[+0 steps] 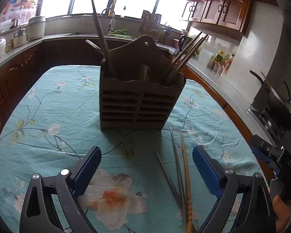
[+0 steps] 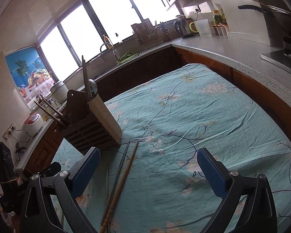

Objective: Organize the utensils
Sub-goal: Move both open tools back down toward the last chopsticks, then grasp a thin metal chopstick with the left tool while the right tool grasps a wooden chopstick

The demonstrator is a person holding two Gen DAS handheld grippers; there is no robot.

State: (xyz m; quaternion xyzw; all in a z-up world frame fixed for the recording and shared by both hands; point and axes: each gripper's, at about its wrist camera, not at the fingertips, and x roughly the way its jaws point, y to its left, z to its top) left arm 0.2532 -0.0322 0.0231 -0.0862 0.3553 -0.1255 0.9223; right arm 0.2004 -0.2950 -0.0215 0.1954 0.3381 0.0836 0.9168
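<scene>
A dark wooden utensil holder (image 1: pixel 137 101) stands on the table with the teal floral cloth (image 1: pixel 48 106); dark chopsticks stick out of its left (image 1: pixel 101 36) and right (image 1: pixel 186 56) compartments. It also shows in the right wrist view (image 2: pixel 99 120). In front of it lie a wooden chopstick (image 1: pixel 185 167) and thin metal chopsticks (image 1: pixel 175 155), also in the right wrist view, wooden (image 2: pixel 124 176) and metal (image 2: pixel 120 165). My left gripper (image 1: pixel 146 167) is open and empty, just left of the loose chopsticks. My right gripper (image 2: pixel 148 170) is open and empty above them; part of it shows at the right edge of the left wrist view (image 1: pixel 271 155).
Kitchen counters run around the table: rice cookers (image 1: pixel 35 27) at the left, a sink with greens (image 1: pixel 118 32) at the back, a kettle (image 2: pixel 183 28) and jars on the right counter, a wok on the stove (image 1: pixel 277 101) at the right.
</scene>
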